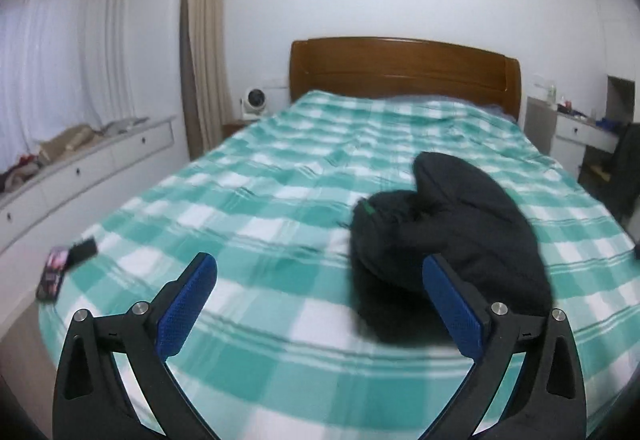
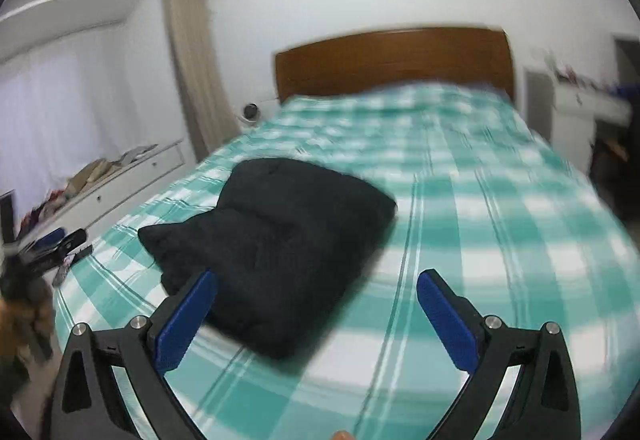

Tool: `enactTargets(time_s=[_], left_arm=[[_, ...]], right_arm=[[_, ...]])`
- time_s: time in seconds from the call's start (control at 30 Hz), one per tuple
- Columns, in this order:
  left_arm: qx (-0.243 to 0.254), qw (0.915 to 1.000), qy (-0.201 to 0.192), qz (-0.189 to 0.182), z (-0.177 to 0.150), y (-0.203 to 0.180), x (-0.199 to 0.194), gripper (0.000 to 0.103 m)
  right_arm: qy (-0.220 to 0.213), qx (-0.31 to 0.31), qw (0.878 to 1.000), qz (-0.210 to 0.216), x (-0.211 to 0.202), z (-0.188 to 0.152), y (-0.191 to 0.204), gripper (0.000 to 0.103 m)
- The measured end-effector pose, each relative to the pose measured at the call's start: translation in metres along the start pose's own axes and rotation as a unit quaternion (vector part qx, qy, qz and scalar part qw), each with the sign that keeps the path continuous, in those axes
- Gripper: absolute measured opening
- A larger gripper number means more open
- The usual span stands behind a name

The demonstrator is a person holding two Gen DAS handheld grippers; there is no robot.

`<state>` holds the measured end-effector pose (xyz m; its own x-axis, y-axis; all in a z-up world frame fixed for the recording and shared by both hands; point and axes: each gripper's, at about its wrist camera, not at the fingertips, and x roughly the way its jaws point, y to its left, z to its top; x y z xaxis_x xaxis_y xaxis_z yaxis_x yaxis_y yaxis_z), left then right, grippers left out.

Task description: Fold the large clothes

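Note:
A black padded garment (image 1: 452, 236) lies bundled on the bed with the green and white checked cover (image 1: 260, 208). In the left wrist view it is at the right, just beyond the right finger. My left gripper (image 1: 320, 272) is open and empty above the cover. In the right wrist view the garment (image 2: 276, 240) looks folded into a thick block, left of centre, behind the left finger. My right gripper (image 2: 316, 284) is open and empty, above the bed cover (image 2: 500, 240). The right wrist view is blurred.
A phone and a dark object (image 1: 64, 268) lie at the bed's left corner. A wooden headboard (image 1: 404, 68) is at the far end. White drawers with clothes on top (image 1: 80, 168) run along the left wall. A desk (image 1: 580, 128) stands at the right.

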<state>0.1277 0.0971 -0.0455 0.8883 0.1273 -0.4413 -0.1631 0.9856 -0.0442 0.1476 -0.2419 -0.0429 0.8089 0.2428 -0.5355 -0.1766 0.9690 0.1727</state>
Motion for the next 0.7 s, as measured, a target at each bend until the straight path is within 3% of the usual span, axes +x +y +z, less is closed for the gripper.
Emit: enactTargets(time_s=[0.07,0.27,0.47,0.7], left_arm=[[-0.001,0.9994,0.026,-0.024,-0.013,-0.01,-0.009,0.103],[0.052,0.9943,0.085,-0.04,-0.033,-0.049,-0.026,0.103],[0.052,0.9917,0.092,-0.073,-0.034,-0.071,-0.062,0.103],[0.071,0.9917,0.097,-0.047,-0.036,-0.084,-0.076,0.103]], right_arm=[[0.016,0.003,1.0,-0.007,0.002,-0.014,0.007,0.102],[0.008,-0.043,0.997,-0.069,-0.036,-0.042,0.048,0.102],[-0.003,-0.064,0.995,-0.079,-0.073,-0.045,0.071,0.102],[0.01,-0.043,0.996,-0.079,-0.084,-0.05,0.076,0.102]])
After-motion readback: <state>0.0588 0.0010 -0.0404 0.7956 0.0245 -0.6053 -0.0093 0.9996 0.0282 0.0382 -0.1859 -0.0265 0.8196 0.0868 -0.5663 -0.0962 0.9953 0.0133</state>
